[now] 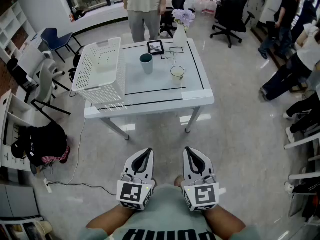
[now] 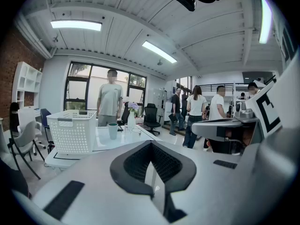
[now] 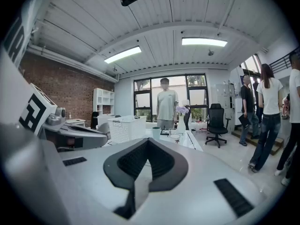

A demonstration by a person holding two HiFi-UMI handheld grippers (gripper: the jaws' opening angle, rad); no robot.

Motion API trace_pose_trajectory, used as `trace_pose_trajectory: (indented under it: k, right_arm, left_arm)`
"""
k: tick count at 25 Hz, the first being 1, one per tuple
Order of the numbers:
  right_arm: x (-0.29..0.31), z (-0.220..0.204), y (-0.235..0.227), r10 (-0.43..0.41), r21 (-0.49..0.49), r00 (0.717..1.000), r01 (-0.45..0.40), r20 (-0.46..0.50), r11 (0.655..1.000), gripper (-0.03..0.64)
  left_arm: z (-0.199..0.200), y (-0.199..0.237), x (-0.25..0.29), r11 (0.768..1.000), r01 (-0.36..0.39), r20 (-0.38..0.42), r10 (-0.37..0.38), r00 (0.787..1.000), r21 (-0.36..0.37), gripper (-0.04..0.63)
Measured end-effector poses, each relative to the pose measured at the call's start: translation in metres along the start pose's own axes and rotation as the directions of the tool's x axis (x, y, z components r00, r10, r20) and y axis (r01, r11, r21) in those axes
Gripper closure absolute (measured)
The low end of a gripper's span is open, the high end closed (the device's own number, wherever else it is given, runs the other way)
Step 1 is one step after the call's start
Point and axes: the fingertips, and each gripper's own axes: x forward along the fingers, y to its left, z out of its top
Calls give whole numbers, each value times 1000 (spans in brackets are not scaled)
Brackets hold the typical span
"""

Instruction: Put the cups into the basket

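No text reads whole. Behind both sets of jaws, the person's shirt bears large dark letters, cut off by the picture's edge.

Clear across floor up to worktop front edge. Blocked at left by basket, at far side by vase and standing person. Passable between green cup and white cup, well apart.

The white perforated plastic basket matches the white rectangular desk, which bears thin black outline stripes. The tall dark-teal cup contrasts with the low round whitish cup.
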Motion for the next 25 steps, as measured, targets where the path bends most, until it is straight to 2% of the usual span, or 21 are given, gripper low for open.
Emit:
trace_pose_trajectory:
  k: [5,10,17,25]
  right_arm:
    - [2,4,-4,-1,-19,1000,1,3,1000,603]
    - [9,6,-10,-21,12,1000,21,-2,1000,603]
    - [10,7,-10,-15,8,1000,15,-4,1000,601]
    - [11,12,-40,2,48,1000,-3,16,999,601]
  left_arm:
    - [5,2,3,1000,-13,11,13,1000,4,592]
    - [12,7,11,999,-34,22,34,999,7,592]
    - [11,7,15,999,-42,13,42,999,11,592]
    - [29,1,30,993,-119,50,118,992,25,592]
